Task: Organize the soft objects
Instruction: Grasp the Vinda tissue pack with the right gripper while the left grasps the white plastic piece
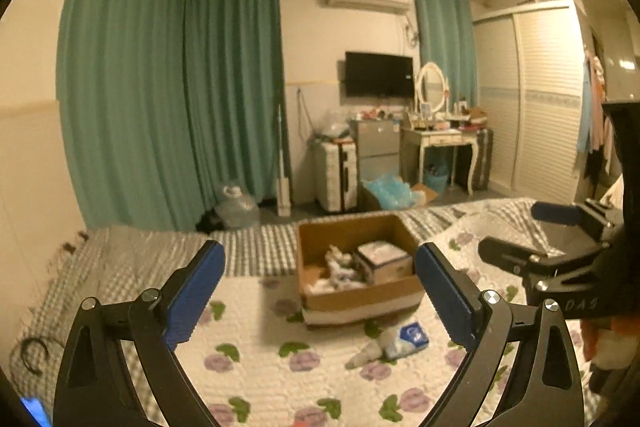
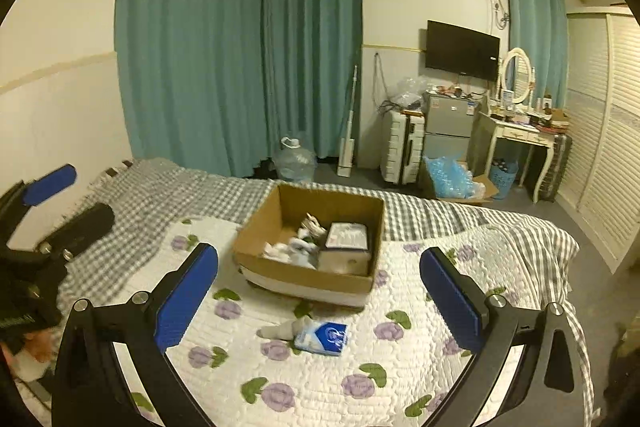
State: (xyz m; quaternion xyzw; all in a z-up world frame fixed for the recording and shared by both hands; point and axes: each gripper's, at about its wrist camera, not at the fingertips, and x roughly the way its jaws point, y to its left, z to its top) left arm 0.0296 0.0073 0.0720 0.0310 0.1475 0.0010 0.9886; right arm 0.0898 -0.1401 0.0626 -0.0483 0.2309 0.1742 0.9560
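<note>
A brown cardboard box (image 1: pixel 360 297) (image 2: pixel 280 273) stands on the flowered quilt (image 1: pixel 260 343) (image 2: pixel 360 359). It holds a white tissue pack (image 1: pixel 386 261) (image 2: pixel 346 247) and crumpled white soft items (image 1: pixel 336 267) (image 2: pixel 292 249). A blue-and-white soft packet (image 1: pixel 394 341) (image 2: pixel 316 337) lies on the quilt in front of the box. My left gripper (image 1: pixel 320 279) is open and empty, above the quilt facing the box. My right gripper (image 2: pixel 319 283) is open and empty, just to its right; it also shows in the left wrist view (image 1: pixel 520 231).
The bed has a grey checked sheet (image 2: pixel 160 195) toward the wall. Beyond the bed are teal curtains (image 2: pixel 240 47), a water jug (image 2: pixel 296 159), a white suitcase (image 2: pixel 402 147), a dressing table (image 2: pixel 520 139) and a slatted wardrobe (image 2: pixel 604 131).
</note>
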